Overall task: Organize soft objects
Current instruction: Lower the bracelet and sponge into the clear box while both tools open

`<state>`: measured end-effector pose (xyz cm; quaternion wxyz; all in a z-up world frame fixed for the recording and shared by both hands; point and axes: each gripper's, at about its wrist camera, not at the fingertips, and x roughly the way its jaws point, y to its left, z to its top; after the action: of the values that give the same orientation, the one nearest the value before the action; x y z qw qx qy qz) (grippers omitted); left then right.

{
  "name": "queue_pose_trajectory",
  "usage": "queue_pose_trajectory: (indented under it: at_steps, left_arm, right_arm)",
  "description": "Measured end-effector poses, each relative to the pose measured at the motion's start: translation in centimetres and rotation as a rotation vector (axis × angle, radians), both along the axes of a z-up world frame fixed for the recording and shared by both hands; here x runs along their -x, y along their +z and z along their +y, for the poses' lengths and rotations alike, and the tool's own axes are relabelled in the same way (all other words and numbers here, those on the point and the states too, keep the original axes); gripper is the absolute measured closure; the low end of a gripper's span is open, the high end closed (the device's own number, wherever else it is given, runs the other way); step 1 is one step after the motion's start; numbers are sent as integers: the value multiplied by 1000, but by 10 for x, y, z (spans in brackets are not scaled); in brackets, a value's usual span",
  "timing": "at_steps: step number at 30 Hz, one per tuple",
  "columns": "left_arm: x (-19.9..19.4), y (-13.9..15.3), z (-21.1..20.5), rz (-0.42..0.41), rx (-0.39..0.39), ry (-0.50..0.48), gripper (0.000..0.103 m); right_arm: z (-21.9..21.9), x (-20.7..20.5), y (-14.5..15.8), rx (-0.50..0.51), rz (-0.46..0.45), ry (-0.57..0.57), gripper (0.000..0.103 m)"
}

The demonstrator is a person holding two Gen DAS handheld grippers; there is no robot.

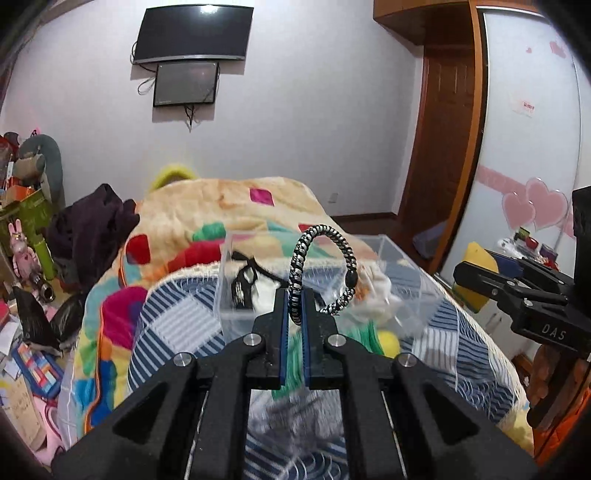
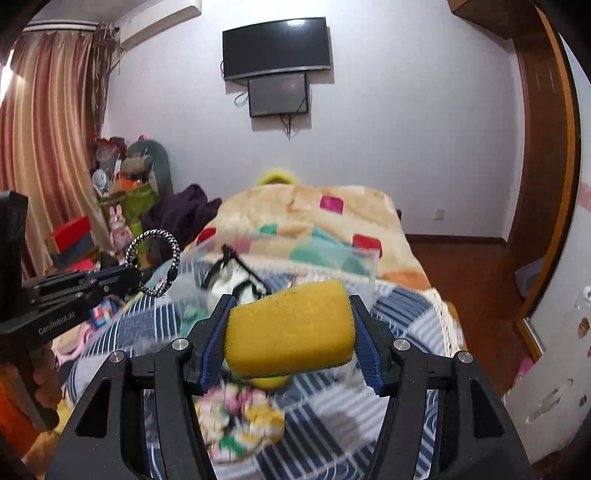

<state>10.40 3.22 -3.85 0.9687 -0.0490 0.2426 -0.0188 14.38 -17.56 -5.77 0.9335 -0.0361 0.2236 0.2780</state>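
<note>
1. Above the clear box on the bed, the left tongs are clamped on a braided cord loop, pinched at its lower end; it looks light and springy.
2. Just right of the box, the right tongs squeeze a yellow sponge across its ends; it likely compresses easily.

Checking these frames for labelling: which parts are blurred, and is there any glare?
Left wrist view: braided bracelet in the left gripper sharp, bedding below it smeared, glare spot on the wall TV. Right wrist view: yellow sponge in the right gripper sharp, floral cloth beneath blurred.
</note>
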Motion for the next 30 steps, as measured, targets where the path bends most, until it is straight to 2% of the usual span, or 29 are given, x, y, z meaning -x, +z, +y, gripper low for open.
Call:
queue_pose_trajectory:
  at_steps: [8, 16, 23, 29, 30]
  left_arm:
    - [-38, -4, 1, 27, -26, 0, 98]
    - [-74, -26, 0, 109, -36, -15, 98]
    - [-93, -46, 0, 194, -64, -30, 98]
    - [-93, -48, -2, 207, -59, -50, 97]
    - [-92, -47, -2, 207, -58, -52, 94]
  right_arm:
    - [9, -33, -1, -12, 13, -51, 46]
    - [20, -71, -27, 29, 123, -75, 46]
    - [26, -77, -42, 90, 165, -71, 45]
    - [24, -76, -40, 89, 171, -78, 40]
    - [23, -76, -40, 85, 171, -81, 38]
